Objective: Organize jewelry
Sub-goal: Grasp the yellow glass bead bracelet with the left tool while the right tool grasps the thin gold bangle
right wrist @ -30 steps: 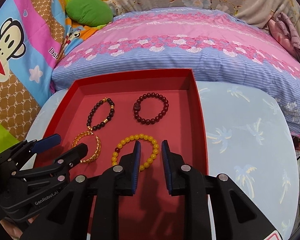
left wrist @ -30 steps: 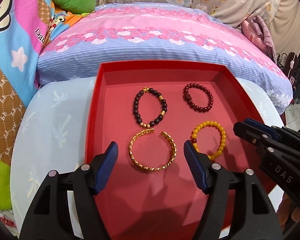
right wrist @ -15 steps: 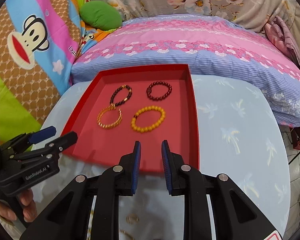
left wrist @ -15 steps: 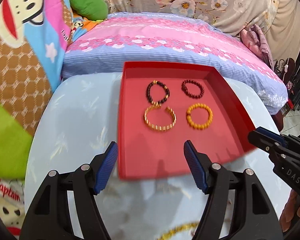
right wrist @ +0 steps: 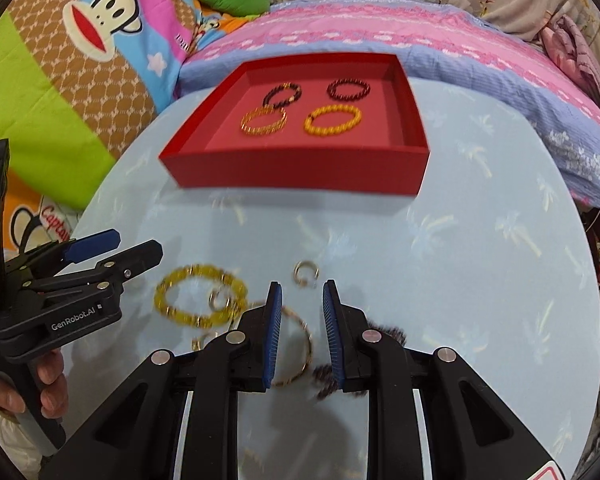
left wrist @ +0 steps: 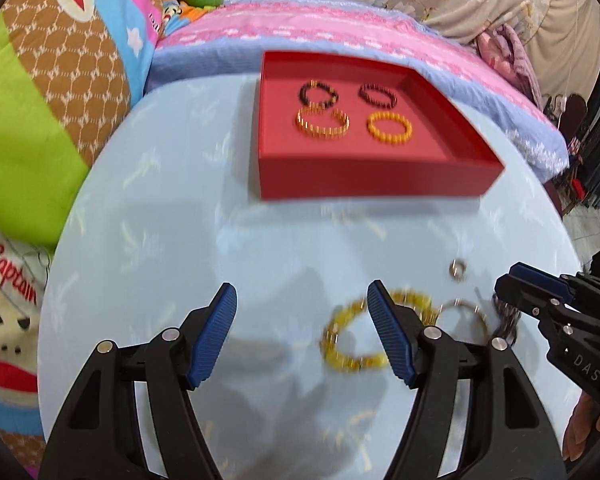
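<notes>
Here we hold our left gripper [left wrist: 302,334] spread wide and empty over the pale blue table [right wrist: 480,280], a loose yellow bead bracelet [left wrist: 364,330] lying partly behind its right finger, while our right gripper [right wrist: 300,330] stands narrowly parted, gripping nothing, above a thin gold bangle [right wrist: 302,354] and a dark bead bracelet [right wrist: 394,334] beside its right finger. Just past its tips sits a small open ring [right wrist: 306,273]; farther off, well apart from both tools, the red tray [right wrist: 300,174] holds four bracelets: a gold cuff [right wrist: 264,121], an orange bead bracelet [right wrist: 332,120], a black-and-gold bracelet [right wrist: 282,94] and a dark red bracelet [right wrist: 348,89].
</notes>
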`<state>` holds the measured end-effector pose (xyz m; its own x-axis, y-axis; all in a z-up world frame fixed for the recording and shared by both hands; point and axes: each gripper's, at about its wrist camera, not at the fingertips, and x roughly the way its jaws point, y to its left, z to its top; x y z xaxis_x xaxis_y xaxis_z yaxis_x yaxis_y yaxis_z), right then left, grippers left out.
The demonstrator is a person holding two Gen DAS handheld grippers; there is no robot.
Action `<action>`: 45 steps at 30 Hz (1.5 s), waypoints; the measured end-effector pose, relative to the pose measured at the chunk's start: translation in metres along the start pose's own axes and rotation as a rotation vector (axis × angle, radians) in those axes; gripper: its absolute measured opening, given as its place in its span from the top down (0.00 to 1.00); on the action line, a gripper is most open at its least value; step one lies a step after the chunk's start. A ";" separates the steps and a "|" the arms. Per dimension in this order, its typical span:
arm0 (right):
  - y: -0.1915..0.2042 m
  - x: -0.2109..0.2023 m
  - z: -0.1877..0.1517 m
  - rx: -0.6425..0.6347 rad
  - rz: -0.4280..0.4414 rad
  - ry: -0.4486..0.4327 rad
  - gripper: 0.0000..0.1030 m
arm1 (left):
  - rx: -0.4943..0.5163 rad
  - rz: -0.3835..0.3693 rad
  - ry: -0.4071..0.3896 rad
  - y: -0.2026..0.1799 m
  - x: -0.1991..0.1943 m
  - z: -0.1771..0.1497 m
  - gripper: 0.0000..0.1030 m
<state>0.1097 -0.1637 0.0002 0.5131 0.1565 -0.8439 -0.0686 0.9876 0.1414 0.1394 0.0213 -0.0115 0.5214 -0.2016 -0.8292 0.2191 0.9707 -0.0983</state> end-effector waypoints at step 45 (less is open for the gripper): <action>-0.002 0.013 -0.025 0.006 -0.037 0.013 0.99 | 0.015 -0.105 0.024 -0.019 -0.003 -0.021 0.92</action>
<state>0.0953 -0.1630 -0.0235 0.5044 0.1197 -0.8551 -0.0444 0.9926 0.1127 0.1164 0.0064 -0.0184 0.4751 -0.2993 -0.8275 0.2845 0.9421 -0.1774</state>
